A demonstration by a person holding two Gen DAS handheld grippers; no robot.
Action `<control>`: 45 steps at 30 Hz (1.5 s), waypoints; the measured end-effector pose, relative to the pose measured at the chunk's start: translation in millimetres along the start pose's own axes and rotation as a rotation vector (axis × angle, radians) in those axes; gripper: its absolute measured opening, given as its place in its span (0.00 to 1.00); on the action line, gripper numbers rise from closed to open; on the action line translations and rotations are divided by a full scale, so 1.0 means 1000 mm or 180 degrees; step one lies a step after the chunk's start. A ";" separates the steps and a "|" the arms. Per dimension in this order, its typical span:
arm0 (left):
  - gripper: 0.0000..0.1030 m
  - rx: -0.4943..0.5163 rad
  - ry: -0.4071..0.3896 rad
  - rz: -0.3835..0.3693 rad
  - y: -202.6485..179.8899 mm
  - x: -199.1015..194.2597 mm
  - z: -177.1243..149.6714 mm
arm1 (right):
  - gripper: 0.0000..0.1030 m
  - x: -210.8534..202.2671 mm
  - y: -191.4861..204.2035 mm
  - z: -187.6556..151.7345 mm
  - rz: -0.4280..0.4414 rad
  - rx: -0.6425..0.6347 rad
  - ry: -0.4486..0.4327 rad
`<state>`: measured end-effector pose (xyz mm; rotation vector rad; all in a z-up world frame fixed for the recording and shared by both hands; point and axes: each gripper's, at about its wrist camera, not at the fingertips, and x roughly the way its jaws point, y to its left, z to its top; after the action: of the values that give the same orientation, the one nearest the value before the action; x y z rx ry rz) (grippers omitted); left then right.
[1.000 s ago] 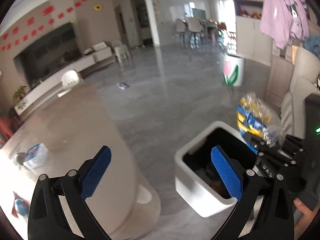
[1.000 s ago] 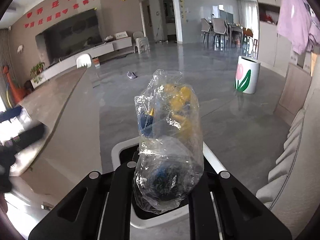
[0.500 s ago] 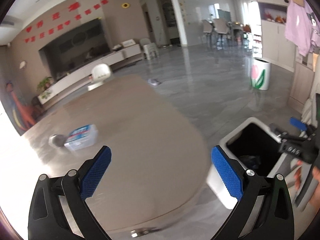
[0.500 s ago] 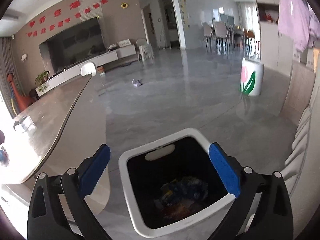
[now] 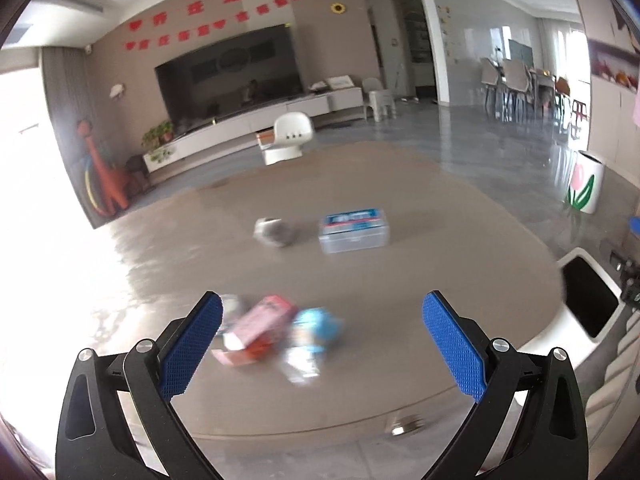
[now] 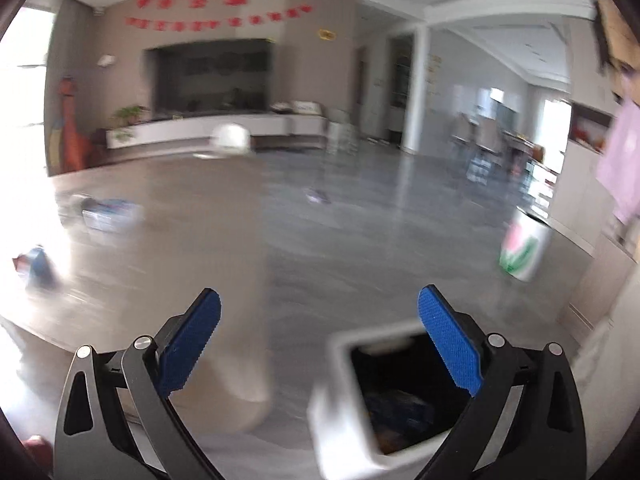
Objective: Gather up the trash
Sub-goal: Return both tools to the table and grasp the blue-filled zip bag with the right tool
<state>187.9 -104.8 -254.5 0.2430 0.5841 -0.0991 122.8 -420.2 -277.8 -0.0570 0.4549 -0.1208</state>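
My left gripper (image 5: 320, 344) is open and empty above the near part of the brown table (image 5: 400, 272). A pink and red carton (image 5: 256, 330) and a blue and clear wrapper (image 5: 310, 340) lie between its fingers, further along the table. A crumpled grey piece (image 5: 275, 233) and a clear box with a blue label (image 5: 354, 230) lie farther back. My right gripper (image 6: 318, 344) is open and empty, above and left of the white trash bin (image 6: 344, 408), which holds trash. The bin also shows at the right in the left wrist view (image 5: 560, 324).
A white stool (image 5: 289, 138) stands beyond the table. A white tulip-printed bin (image 6: 522, 250) stands on the grey floor at the right, and a small scrap (image 6: 318, 197) lies on the floor. A TV unit runs along the far wall.
The right gripper opened and dropped the plastic bag into the bin, then swung left. The left gripper swung left from the bin to over the table trash.
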 end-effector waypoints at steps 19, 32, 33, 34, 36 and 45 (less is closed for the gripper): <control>0.95 -0.0176 0.0276 -0.0656 0.149 0.084 -0.041 | 0.95 0.051 0.238 0.047 0.0816 -0.0068 0.0550; 0.95 -0.0338 0.0139 -0.0510 0.196 0.113 -0.025 | 0.92 0.077 0.292 0.020 0.0784 0.0497 0.1119; 0.95 -0.0298 0.0141 -0.0518 0.195 0.115 -0.026 | 0.92 0.077 0.298 0.017 0.0736 0.0542 0.1158; 0.95 -0.0217 0.0124 -0.0523 0.193 0.117 -0.025 | 0.92 0.078 0.300 0.017 0.0718 0.0580 0.1176; 0.95 -0.0099 0.0113 -0.0553 0.190 0.123 -0.023 | 0.94 0.075 0.309 0.015 0.0634 0.0743 0.1169; 0.95 0.0072 0.0384 -0.0987 0.181 0.169 -0.016 | 0.95 0.077 0.343 0.019 0.0243 0.0783 0.1148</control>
<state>348.9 70.1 -325.8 0.1797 0.7381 -0.3930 235.4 -89.6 -322.7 0.2272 0.7981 -0.1116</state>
